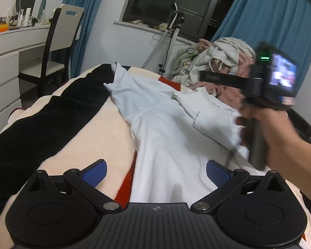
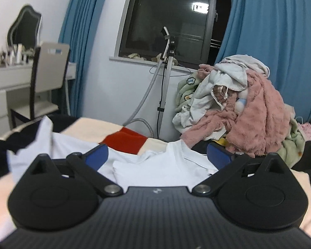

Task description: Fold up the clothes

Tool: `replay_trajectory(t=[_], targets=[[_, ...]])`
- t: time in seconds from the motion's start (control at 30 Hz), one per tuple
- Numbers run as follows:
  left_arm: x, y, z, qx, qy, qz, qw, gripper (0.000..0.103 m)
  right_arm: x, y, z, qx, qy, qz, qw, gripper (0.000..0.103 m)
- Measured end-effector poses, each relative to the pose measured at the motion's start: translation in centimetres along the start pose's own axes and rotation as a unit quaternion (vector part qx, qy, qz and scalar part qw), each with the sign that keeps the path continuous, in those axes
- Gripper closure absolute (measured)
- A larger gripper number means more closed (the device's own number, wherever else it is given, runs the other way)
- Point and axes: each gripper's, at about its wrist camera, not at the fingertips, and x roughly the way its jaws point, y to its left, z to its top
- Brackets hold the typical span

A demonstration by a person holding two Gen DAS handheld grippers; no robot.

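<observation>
Both claws, left claw [image 1: 156,171] and right claw [image 2: 157,152], are held spread above the white shirt [image 1: 165,128]; a clothes pile [image 2: 238,108] is heaped beyond.

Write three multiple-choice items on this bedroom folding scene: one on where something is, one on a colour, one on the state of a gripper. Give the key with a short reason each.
1. Where is the pile of unfolded clothes?
A. On the chair by the desk
B. At the far right of the bed, before the right-hand curtain
C. On the floor under the window

2. What colour is the shirt spread on the bed?
A. White
B. Pink
C. Black

3. How does the left hand-held gripper stand?
A. Shut on the shirt
B. Shut on the blanket
C. Open, holding nothing

Key:
1 B, the heap rises beyond the shirt, against the blue curtain.
2 A, it lies pale white on the cream, black and red blanket.
3 C, its blue fingers stand wide apart above the cloth.
</observation>
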Motion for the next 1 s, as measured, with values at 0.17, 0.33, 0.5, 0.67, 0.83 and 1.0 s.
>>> replay_trajectory(t=[0.17,0.33,0.5,0.67,0.83,1.0], targets=[[-1.2,-0.7,0.1,0.001,-0.012,-0.012,0.9999,0.0,-9.0,-3.0,0.0,0.035,0.0,0.024,0.999,0.0],[-2.5,-2.0,-0.3,0.007,-0.015,-0.022,0.9996,0.0,-19.8,-5.9,-1.2,0.063,-0.017,0.029,0.997,0.0],[-4.6,-4.0,-1.4,0.036,-0.019,-0.031,0.9987,0.001,-29.7,-8.4,-4.5,0.086,-0.026,0.015,0.996,0.0],[-8.0,-6.1,-3.3,0.035,-0.027,-0.052,0.9977,0.001,-36.1,-9.9,-8.3,0.121,-0.026,-0.016,0.992,0.0],[-9.6,-9.4,-5.9,0.026,0.005,-0.109,0.9938,0.006,-41.1,-14.3,-11.7,0.226,-0.02,-0.078,0.971,0.0],[-9.3,-13.9,-9.1,0.067,0.046,-0.15,0.9854,0.018,-43.8,-19.5,-12.8,0.316,-0.046,-0.103,0.942,0.0]])
